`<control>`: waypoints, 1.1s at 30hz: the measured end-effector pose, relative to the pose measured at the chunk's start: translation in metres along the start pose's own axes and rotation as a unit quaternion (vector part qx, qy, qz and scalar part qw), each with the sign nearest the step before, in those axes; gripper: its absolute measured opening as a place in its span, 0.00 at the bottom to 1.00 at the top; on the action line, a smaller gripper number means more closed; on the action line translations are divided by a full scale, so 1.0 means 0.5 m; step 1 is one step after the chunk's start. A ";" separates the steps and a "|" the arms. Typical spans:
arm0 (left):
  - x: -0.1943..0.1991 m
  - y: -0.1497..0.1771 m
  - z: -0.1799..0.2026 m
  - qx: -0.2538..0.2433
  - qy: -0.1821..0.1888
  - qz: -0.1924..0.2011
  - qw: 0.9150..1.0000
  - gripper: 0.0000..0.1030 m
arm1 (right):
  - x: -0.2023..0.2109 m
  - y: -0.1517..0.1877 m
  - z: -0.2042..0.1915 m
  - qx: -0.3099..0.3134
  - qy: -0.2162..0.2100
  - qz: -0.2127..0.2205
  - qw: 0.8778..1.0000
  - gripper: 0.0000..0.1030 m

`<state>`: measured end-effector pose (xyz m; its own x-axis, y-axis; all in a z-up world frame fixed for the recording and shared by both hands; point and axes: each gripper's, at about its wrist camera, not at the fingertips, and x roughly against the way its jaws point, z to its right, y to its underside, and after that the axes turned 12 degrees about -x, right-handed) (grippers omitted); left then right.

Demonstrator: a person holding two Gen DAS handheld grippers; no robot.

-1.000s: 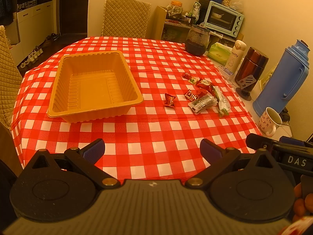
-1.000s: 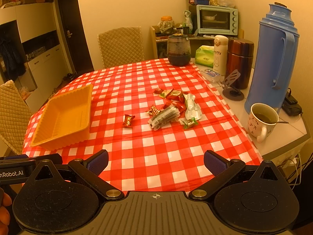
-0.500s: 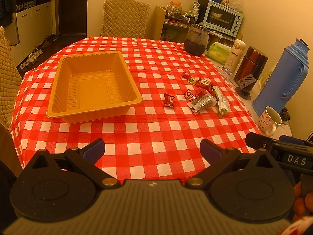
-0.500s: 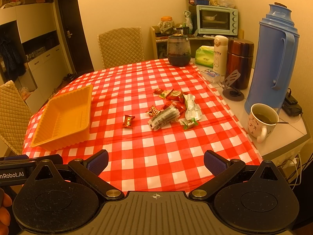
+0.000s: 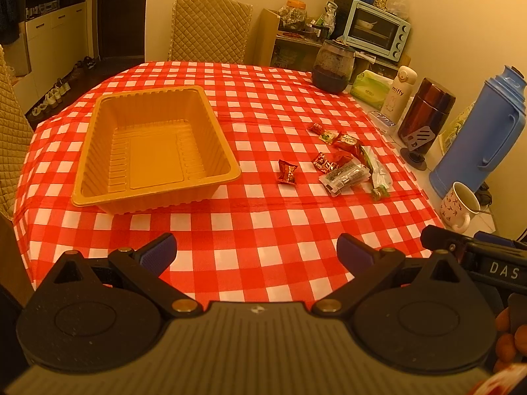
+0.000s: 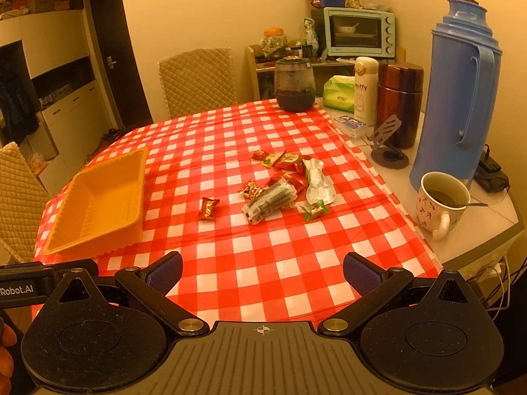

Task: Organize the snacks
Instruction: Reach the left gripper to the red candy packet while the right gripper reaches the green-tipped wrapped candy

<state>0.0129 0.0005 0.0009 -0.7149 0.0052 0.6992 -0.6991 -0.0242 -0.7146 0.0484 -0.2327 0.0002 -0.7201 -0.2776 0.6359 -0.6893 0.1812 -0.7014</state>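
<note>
Essentially nothing has shifted since a second ago: left tongs (image 5: 256, 252) and right tongs (image 6: 262, 269) hover spread and empty; snacks (image 6: 283, 184) lie beside the empty tray (image 5: 224, 144). Sorting not begun.

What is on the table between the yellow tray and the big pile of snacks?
One red candy lies alone on the checked cloth between the yellow tray and the snack pile. Both wrist views show it.

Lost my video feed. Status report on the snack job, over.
Left gripper and right gripper open, holding nothing. Yellow tray empty; snacks loose on the checkered tablecloth. Nothing in the way.
</note>
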 end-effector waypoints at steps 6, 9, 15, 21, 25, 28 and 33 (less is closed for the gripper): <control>-0.053 -0.015 -0.009 0.007 0.011 -0.004 1.000 1.00 | -0.037 -0.009 0.020 -0.012 0.002 0.007 1.000 1.00; -0.088 -0.023 -0.002 0.008 0.023 -0.004 1.000 1.00 | -0.059 -0.017 0.030 -0.017 0.008 0.014 1.000 1.00; -0.170 -0.044 0.025 -0.011 0.029 0.005 1.000 0.97 | -0.110 -0.041 0.062 -0.030 0.017 0.021 0.999 0.99; -0.260 -0.064 0.051 -0.034 0.031 0.017 0.999 0.87 | -0.171 -0.064 0.099 -0.060 0.030 0.020 0.998 0.84; -0.312 -0.081 0.059 -0.050 0.033 0.034 0.998 0.84 | -0.203 -0.074 0.114 -0.073 0.031 0.025 0.997 0.84; -0.341 -0.091 0.051 -0.054 0.023 0.041 0.997 0.82 | -0.223 -0.077 0.120 -0.081 0.032 0.025 0.996 0.84; -0.369 -0.102 0.042 -0.061 0.015 0.049 0.997 0.82 | -0.260 -0.082 0.108 -0.074 0.034 0.023 0.996 0.84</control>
<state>0.1808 -0.0200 -0.0913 -0.7783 0.0388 0.6267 -0.6215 0.0955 -0.7776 0.1745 -0.2550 -0.0711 -0.7516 -0.2020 0.6279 -0.6558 0.3312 -0.6784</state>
